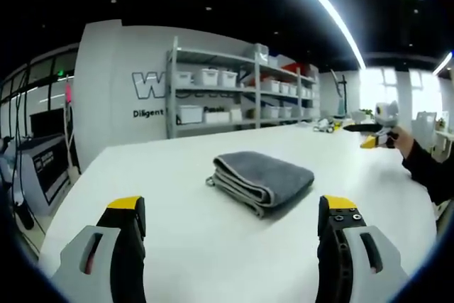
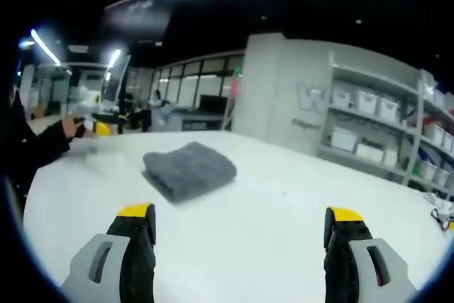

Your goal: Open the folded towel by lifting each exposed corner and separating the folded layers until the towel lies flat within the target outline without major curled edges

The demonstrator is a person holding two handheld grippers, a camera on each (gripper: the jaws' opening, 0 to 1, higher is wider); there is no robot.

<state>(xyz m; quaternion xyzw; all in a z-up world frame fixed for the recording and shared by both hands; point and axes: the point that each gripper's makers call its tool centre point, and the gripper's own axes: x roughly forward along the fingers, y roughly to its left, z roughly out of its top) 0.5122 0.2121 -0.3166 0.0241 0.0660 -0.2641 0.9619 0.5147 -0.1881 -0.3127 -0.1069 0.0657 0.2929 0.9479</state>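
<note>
While the grey towel [image 1: 261,181] is lying folded mid-table [image 1: 213,260], untouched, both claws are hovering short of it: the left gripper [image 1: 233,221] and right gripper [image 2: 241,228] are gaping wide, 2 jaws each, likely readying for a corner grab.

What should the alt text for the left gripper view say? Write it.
A folded grey towel lies on a white table, ahead of the open left tool, which is clear of it. A person's hand holds the other tool at right, and shelves of white bins stand behind.
</note>
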